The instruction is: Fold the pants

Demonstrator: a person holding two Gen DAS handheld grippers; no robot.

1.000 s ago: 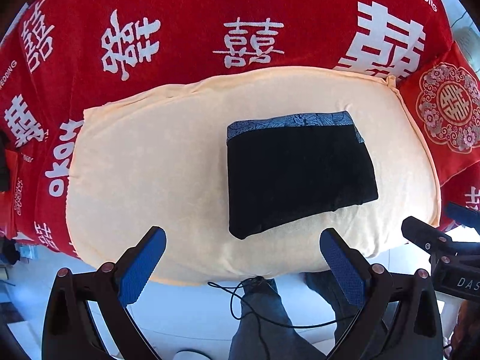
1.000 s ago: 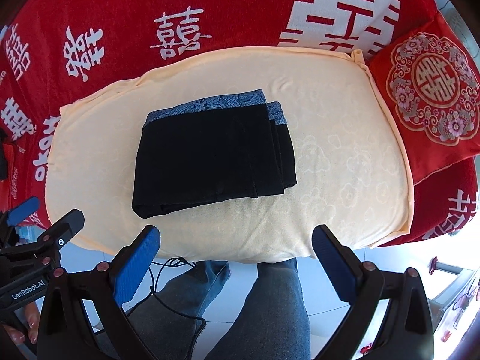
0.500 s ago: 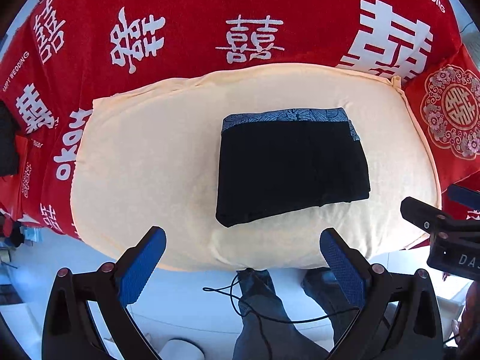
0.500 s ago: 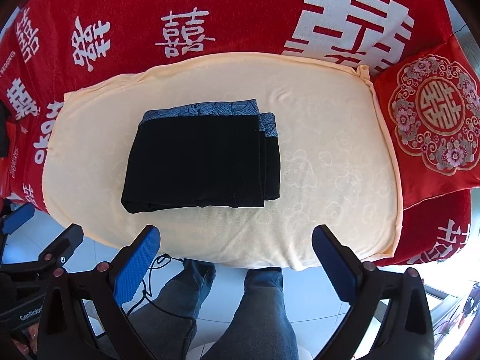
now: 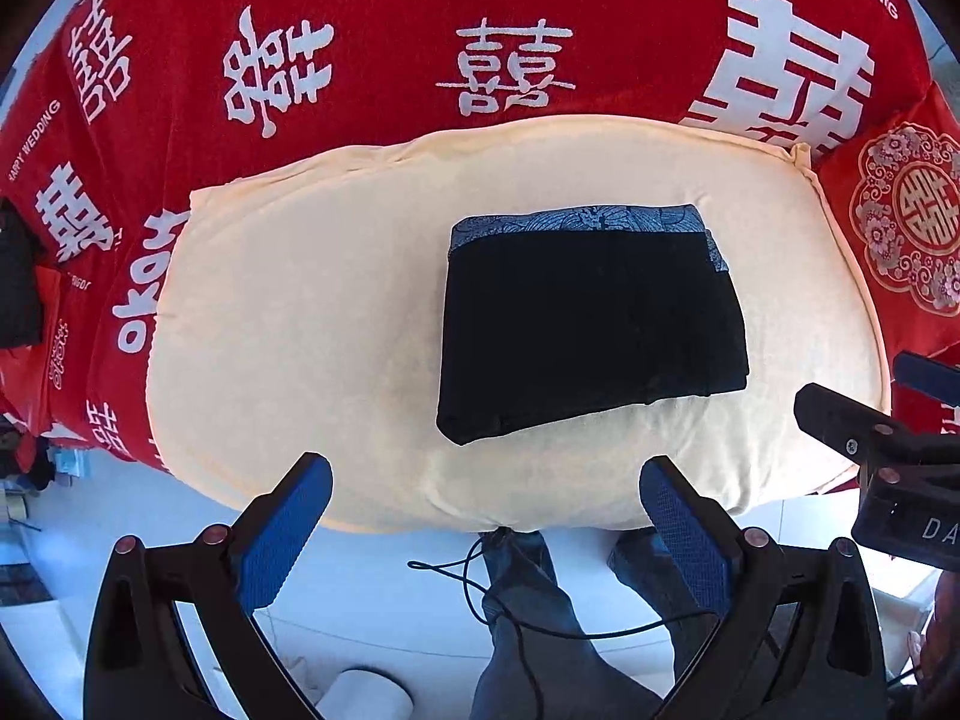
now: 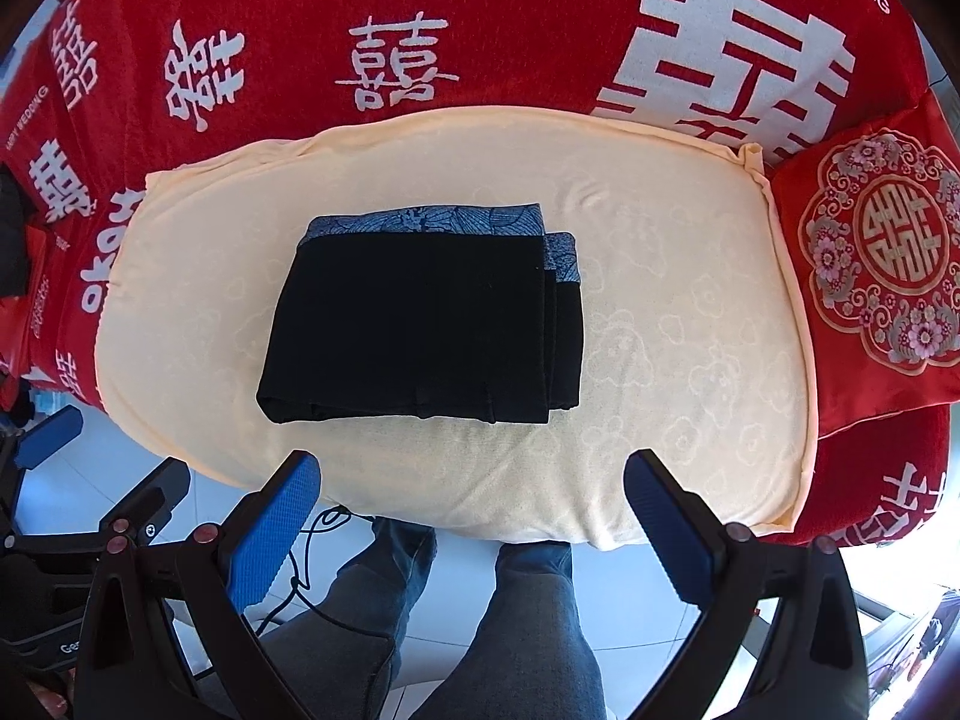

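pants [image 5: 591, 324] folded, on cream cushion [image 5: 300, 330] | ahead of both grippers, long axis left-right | left gripper [image 5: 486, 504] agape, empty | right gripper [image 6: 471, 498] agape, empty | neither clearly nearer

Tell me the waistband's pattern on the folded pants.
Grey-blue leaf print waistband, clearest in the right wrist view.

Red sofa [image 5: 420, 18] — pale tile floor [image 5: 372, 588]
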